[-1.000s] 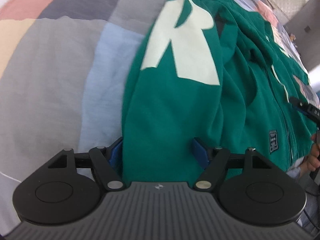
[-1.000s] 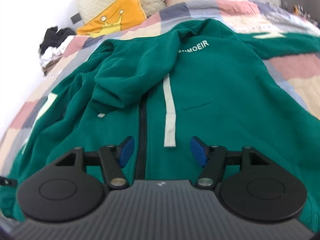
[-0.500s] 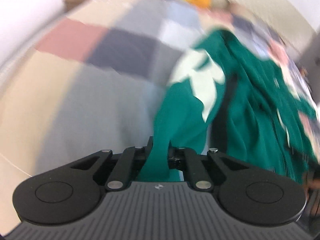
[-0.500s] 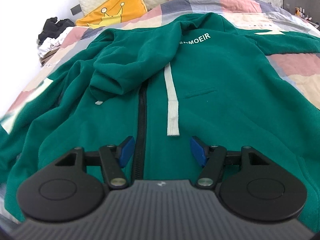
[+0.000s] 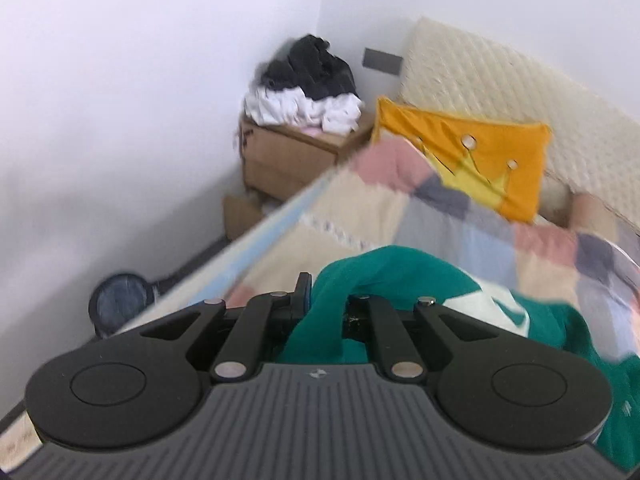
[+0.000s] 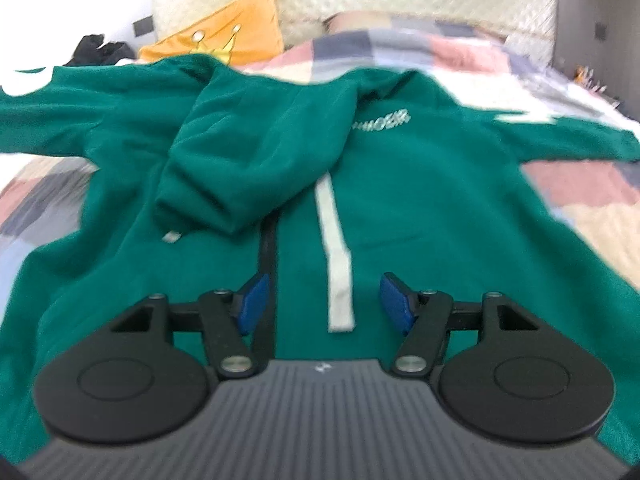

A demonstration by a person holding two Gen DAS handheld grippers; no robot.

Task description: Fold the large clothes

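Note:
A green zip hoodie (image 6: 420, 184) lies front up on the patchwork bedspread (image 6: 580, 188), its hood flopped over the left chest and white drawstrings hanging down. My left gripper (image 5: 326, 308) is shut on the hoodie's sleeve (image 5: 360, 280), which drapes out of the jaws with a white patch showing; the sleeve stretches out at the left in the right wrist view (image 6: 80, 96). My right gripper (image 6: 326, 300) is open and empty, hovering over the hoodie's lower front beside the zip and a drawstring (image 6: 336, 256).
An orange crown pillow (image 5: 480, 160) leans on the quilted headboard (image 5: 500, 76). A wooden nightstand (image 5: 296, 152) with piled black and white clothes (image 5: 308, 84) stands in the corner. The bed's left edge (image 5: 256, 236) drops to the floor by the wall.
My left gripper shut on the sleeve and lifted it outward, swinging toward the bed's head corner. The sleeve is now stretched out to the left. My right gripper stayed open over the hoodie.

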